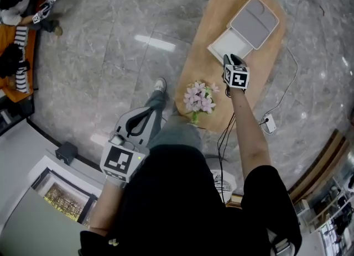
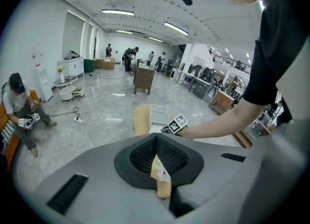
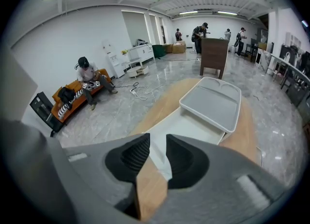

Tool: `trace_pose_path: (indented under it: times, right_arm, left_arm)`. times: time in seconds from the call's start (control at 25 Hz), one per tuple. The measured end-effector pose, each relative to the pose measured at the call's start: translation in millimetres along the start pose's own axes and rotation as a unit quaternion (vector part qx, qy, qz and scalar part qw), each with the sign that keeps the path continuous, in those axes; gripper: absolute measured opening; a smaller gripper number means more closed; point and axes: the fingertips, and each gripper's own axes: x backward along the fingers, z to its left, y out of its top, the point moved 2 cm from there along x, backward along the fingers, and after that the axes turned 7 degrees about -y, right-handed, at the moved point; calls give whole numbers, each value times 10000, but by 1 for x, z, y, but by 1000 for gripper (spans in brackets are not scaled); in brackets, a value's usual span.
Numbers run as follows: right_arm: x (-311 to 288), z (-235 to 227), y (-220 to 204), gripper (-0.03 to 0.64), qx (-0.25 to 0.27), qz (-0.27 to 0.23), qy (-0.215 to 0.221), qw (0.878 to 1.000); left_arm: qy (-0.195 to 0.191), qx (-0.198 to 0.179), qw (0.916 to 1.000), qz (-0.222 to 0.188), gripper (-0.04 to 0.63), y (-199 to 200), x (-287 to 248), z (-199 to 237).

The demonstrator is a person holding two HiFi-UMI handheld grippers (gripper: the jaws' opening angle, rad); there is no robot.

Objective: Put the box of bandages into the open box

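White open box (image 1: pixel 224 43) lies below right gripper (image 1: pixel 231 58), jaws apart, empty; left gripper (image 2: pixel 156 141) closed. Advise withdrawing straight up, clear of walls.

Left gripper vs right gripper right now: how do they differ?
Jaws: the grey left gripper has its jaws together; the grey right gripper has its jaws apart.
Place: the right gripper hangs over the near edge of the open white box on the oval wooden table; the left gripper sits by the person's leg, off the table.
Both are empty.
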Motion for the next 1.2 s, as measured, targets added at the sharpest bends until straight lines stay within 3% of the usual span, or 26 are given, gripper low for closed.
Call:
trace_pose_path:
  times: [0.16, 0.28, 0.6, 1.2]
  right_arm:
    - [25, 11, 4, 97, 31, -142, 56, 9999]
    - [49, 21, 10, 90, 43, -300, 109, 9995]
    - [125, 36, 33, 7, -237, -944, -9, 9953]
    - [281, 90, 83, 2, -354, -1983, -172, 9794]
  left_arm:
    - [-23, 80, 9999, -77, 11, 3, 5, -6]
    - [-109, -109, 9997, -166, 11, 3, 8, -8]
    - [-237, -260, 9983, -454, 11, 14, 18, -6]
    - [-881, -542, 9893, -1031, 11, 56, 26, -3]
